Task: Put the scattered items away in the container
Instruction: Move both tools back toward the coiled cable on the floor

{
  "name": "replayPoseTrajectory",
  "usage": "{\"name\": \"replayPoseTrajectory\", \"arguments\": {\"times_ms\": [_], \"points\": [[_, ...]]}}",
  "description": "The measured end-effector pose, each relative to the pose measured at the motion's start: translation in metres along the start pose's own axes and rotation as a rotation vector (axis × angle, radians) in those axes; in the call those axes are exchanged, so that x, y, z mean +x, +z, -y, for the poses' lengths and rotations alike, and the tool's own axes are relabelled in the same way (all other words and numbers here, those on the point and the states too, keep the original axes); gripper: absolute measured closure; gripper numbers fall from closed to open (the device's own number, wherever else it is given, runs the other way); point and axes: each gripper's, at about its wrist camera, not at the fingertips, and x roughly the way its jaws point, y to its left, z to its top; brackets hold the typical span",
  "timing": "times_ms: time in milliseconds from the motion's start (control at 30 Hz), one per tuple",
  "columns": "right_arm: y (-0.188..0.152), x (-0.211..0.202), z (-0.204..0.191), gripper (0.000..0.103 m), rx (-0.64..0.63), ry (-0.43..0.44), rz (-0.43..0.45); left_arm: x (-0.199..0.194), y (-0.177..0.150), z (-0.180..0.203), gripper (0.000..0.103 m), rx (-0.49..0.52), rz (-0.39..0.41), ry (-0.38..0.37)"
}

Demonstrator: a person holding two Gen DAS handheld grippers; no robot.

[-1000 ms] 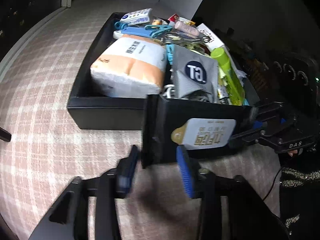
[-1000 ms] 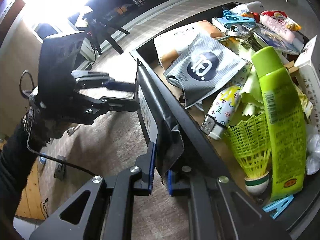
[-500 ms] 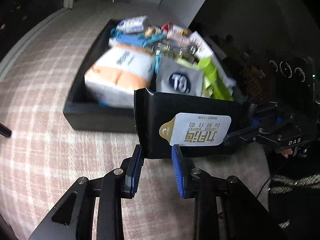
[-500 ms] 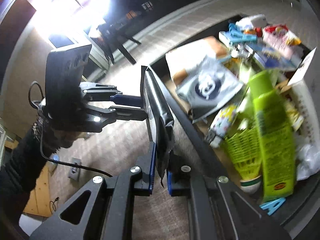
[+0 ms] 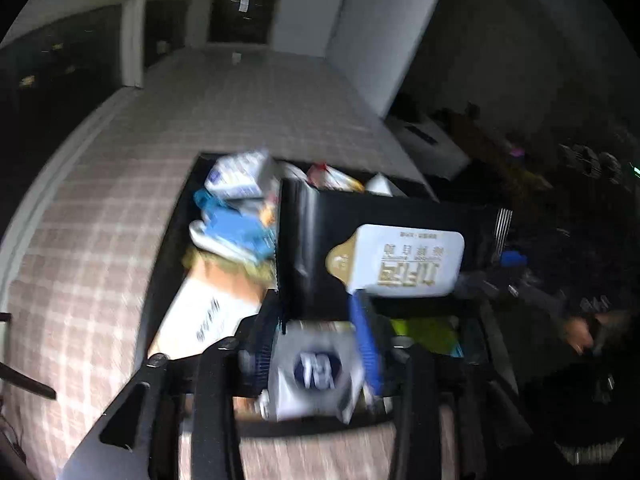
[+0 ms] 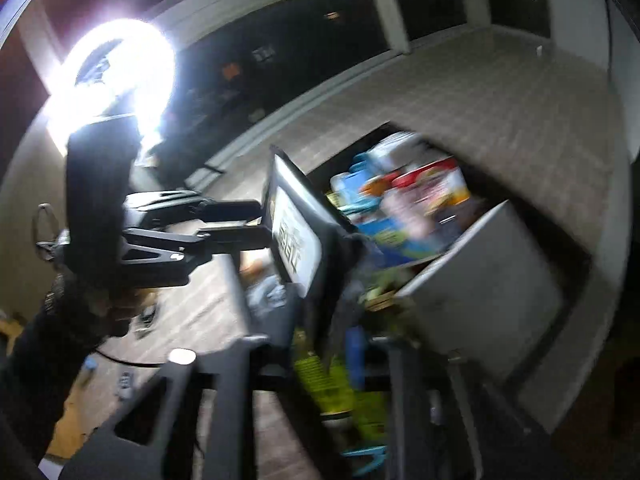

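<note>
- Carrying a black pouch (image 5: 384, 248) with a white label above the crowded black container (image 5: 176, 248), both tools share the load; the pouch hangs clear of the items below, over the near part of the container.
- Left tool (image 5: 316, 344): its blue pads straddle the pouch's lower left edge and appear to pinch it, though motion blur leaves the contact uncertain.
- Right tool (image 6: 320, 344): pressed together on the pouch's other end, seen edge-on in the right wrist view.
- Contents beneath: an orange-and-white packet (image 5: 208, 312), a grey sachet (image 5: 316, 368), a green bottle (image 6: 332, 376) and blue clips (image 5: 236, 232) already fill most of the container, which sits on the checked bench (image 5: 80, 248).
- Technique, as a judgement: lower the pouch flat onto the pile with both ends level, keep it inside the container's walls, and spread both tools together so neither end drags it out.
</note>
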Motion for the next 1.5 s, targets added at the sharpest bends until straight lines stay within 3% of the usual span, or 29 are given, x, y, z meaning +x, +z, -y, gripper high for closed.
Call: {"name": "replayPoseTrajectory", "arguments": {"times_ms": [33,67,233,333,400,533,600,700,833,1033,1233,1400,1500], "points": [[0.002,-0.005,0.003,0.042,-0.008,-0.017,0.021,0.002,0.005,0.003,0.062,-0.010,0.008,0.020],[0.004,-0.010,0.004,0.035,-0.026,-0.036,0.043,0.002,0.008,0.007,0.062,-0.014,0.013,0.041],[0.013,-0.032,0.007,0.030,-0.129,-0.085,0.091,-0.007,0.006,0.026,0.061,-0.015,0.001,0.143],[0.013,-0.039,0.006,0.029,-0.168,-0.065,0.093,-0.024,-0.002,0.036,0.052,-0.057,0.014,0.198],[0.013,-0.044,0.004,0.029,-0.187,-0.049,0.092,-0.041,-0.011,0.041,0.044,-0.111,0.035,0.245],[0.012,-0.042,-0.009,0.029,-0.227,-0.035,0.093,-0.079,-0.033,0.053,0.036,-0.247,0.093,0.334],[0.012,-0.039,-0.016,0.029,-0.251,0.000,0.073,-0.097,-0.046,0.062,0.025,-0.313,0.121,0.380],[0.011,-0.030,-0.030,0.029,-0.304,0.069,0.020,-0.121,-0.066,0.074,0.024,-0.414,0.160,0.460],[0.004,-0.021,-0.054,0.028,-0.375,0.144,-0.027,-0.149,-0.113,0.093,0.024,-0.585,0.207,0.605],[-0.025,-0.008,-0.091,0.022,-0.517,0.335,-0.045,-0.182,-0.223,0.122,0.024,-0.873,0.245,0.777],[-0.047,0.022,-0.141,0.022,-0.668,0.316,-0.156,-0.217,-0.319,0.145,0.024,-1.107,0.201,0.951],[-0.057,0.042,-0.181,0.022,-0.795,0.279,-0.177,-0.228,-0.354,0.154,0.024,-1.179,0.169,1.029],[-0.055,0.048,-0.206,0.022,-0.862,0.301,-0.164,-0.232,-0.360,0.151,0.024,-1.184,0.166,1.032]]}}
